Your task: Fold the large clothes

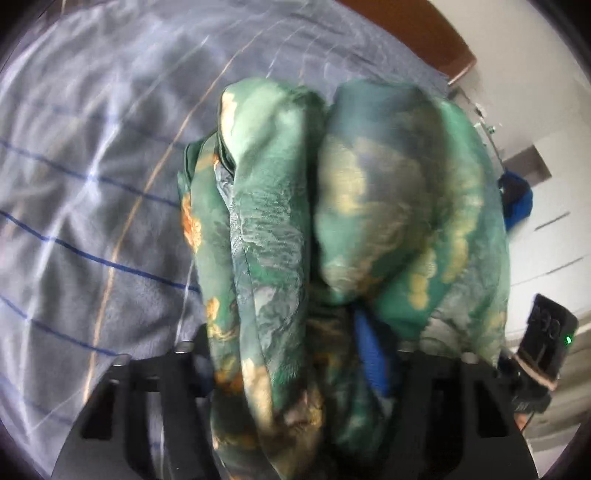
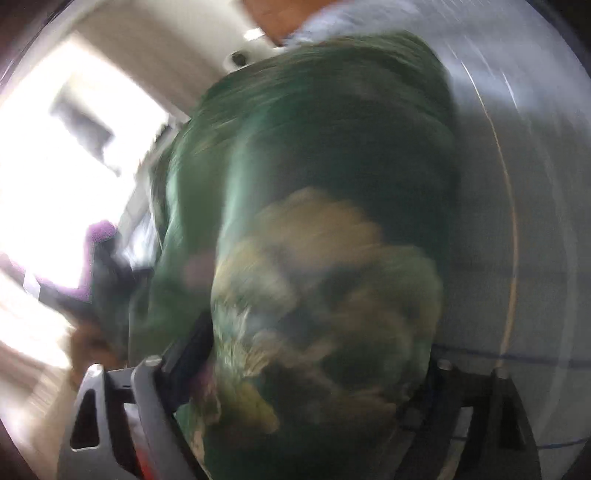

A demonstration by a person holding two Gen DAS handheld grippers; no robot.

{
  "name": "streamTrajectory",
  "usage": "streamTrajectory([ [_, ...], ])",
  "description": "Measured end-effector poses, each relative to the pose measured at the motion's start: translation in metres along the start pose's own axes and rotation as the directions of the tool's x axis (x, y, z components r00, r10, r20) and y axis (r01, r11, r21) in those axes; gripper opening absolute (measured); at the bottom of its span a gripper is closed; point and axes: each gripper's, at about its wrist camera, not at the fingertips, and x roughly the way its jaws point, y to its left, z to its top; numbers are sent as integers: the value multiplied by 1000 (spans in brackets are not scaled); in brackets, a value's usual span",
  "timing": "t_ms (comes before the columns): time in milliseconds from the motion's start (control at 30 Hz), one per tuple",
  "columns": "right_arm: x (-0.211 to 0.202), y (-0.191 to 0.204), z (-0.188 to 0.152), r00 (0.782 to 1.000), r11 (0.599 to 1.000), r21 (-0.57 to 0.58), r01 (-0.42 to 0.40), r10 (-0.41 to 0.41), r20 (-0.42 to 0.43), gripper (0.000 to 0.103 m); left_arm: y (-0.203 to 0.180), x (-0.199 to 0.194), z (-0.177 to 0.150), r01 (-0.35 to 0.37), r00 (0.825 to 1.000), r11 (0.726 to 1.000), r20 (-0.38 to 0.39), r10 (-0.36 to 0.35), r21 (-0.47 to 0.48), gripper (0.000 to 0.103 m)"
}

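Observation:
A green garment (image 1: 332, 206) with a cream and orange print is bunched in thick folds on the grey bed cover (image 1: 92, 184). Its cloth fills the space between the jaws of my left gripper (image 1: 303, 354) and hides both fingers, except for a strip of blue pad (image 1: 369, 354) pressed into the folds. The right wrist view is badly smeared. There the same garment (image 2: 325, 184) bulges over my right gripper (image 2: 295, 369) and covers its fingertips, so I cannot make out how its jaws stand. The right gripper's black body (image 1: 546, 347), with a green light, shows at the right edge of the left wrist view.
The bed cover carries thin blue and orange lines and spreads left and behind the garment. A brown wooden headboard (image 1: 406, 26) edges the bed at the top. Beyond the bed's right side lie pale floor and a blue object (image 1: 517, 199). A bright window (image 2: 55, 166) glares on the left.

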Motion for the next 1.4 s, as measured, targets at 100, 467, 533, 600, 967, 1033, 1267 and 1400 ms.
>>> streamTrajectory([
  [100,-18,43,-8,995,987,-145,71,-59,82,80,-3,-34,-7,67,996,998,67,-65,-17,49],
  [467,-50,39,-1,984,997,-60,-53,63,167,103,-25,-75,-17,-83,977,994,204,68,66,85],
  [533,-52,16,-18,991,999,-4,34,-34,133,103,-31,-85,-41,-205,945,975,278,173,90,86],
  [600,-63,14,-38,982,993,-32,112,-106,159,103,-33,-107,-67,-259,909,960,364,205,106,97],
  [967,-224,103,-129,736,880,-96,465,-324,594,103,-122,-203,-186,-582,684,799,625,377,154,103],
  [1033,-246,114,-147,652,871,-43,489,-332,682,103,-141,-209,-202,-601,655,786,653,380,146,103],
  [1267,-236,135,-176,724,850,-47,525,-417,549,103,-179,-204,-239,-630,635,757,675,374,174,103],
  [1400,-232,139,-190,777,862,-47,505,-431,459,103,-177,-200,-249,-572,699,800,619,359,182,103],
])
